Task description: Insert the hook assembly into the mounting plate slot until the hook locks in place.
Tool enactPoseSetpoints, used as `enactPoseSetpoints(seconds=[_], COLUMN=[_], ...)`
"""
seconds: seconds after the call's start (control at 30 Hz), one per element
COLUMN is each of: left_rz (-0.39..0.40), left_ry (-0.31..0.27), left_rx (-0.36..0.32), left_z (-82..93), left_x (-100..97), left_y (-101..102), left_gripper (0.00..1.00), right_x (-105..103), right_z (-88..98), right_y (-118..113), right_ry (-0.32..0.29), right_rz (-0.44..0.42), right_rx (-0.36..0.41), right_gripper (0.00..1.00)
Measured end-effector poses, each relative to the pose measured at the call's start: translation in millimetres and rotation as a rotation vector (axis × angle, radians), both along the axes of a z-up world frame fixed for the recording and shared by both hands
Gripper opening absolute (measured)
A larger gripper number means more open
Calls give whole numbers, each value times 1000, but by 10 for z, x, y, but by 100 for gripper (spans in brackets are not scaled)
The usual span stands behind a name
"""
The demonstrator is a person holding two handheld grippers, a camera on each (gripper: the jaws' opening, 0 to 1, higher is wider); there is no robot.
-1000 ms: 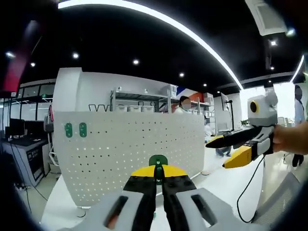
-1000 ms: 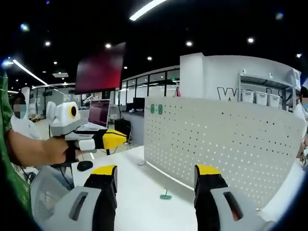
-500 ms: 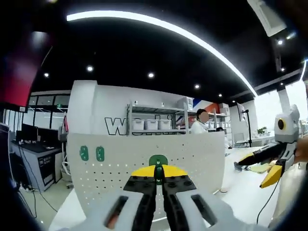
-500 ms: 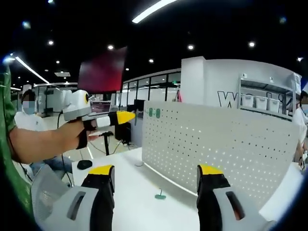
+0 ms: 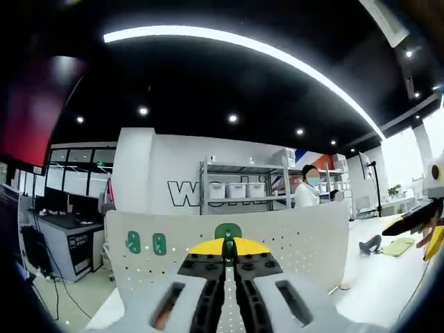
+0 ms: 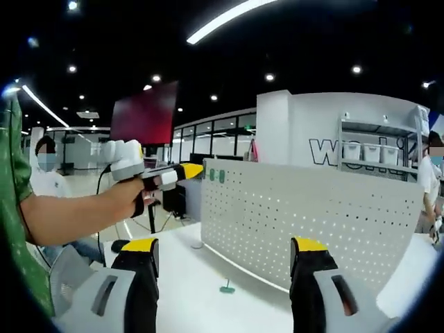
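Left gripper (image 5: 223, 251): raised level before the pegboard (image 6: 305, 215), fingers clamped on one green hook (image 5: 227, 232).
Right gripper (image 6: 225, 260): low over the surface (image 6: 201, 291), fingers apart.
Hooks mounted: two, pegboard's upper left corner.
Hooks loose: one (image 6: 226, 286), at pegboard's foot.

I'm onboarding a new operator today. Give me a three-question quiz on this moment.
1. True or false: the left gripper is shut on a green hook.
2. How many green hooks already sit on the pegboard? A) none B) two C) five
3. Fill in: a spare green hook lies on the white ____.

Key: 1 true; 2 B; 3 table.
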State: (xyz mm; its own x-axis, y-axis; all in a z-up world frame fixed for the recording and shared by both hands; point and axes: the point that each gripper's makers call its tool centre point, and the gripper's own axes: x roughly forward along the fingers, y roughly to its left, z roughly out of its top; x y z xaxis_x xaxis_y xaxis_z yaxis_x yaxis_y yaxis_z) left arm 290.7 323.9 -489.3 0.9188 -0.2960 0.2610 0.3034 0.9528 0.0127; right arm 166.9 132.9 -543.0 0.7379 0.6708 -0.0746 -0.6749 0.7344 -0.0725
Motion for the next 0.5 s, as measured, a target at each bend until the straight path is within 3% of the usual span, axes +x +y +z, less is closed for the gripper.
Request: enactPoseSetpoints(seconds=[0.27,0.5], left_rz=[35,71], left_ry=[0,13], left_rx=[13,49], left_z=[-1,-119], left_x=[275,594], left_y=[17,88], left_gripper=[2,3], right_x=[7,-17], right_z=[-101,84], right_y=[-69,-40], right_ry=[46,10], right_rz=[-15,-9], right_rx=[-9,20], right_gripper=[85,92])
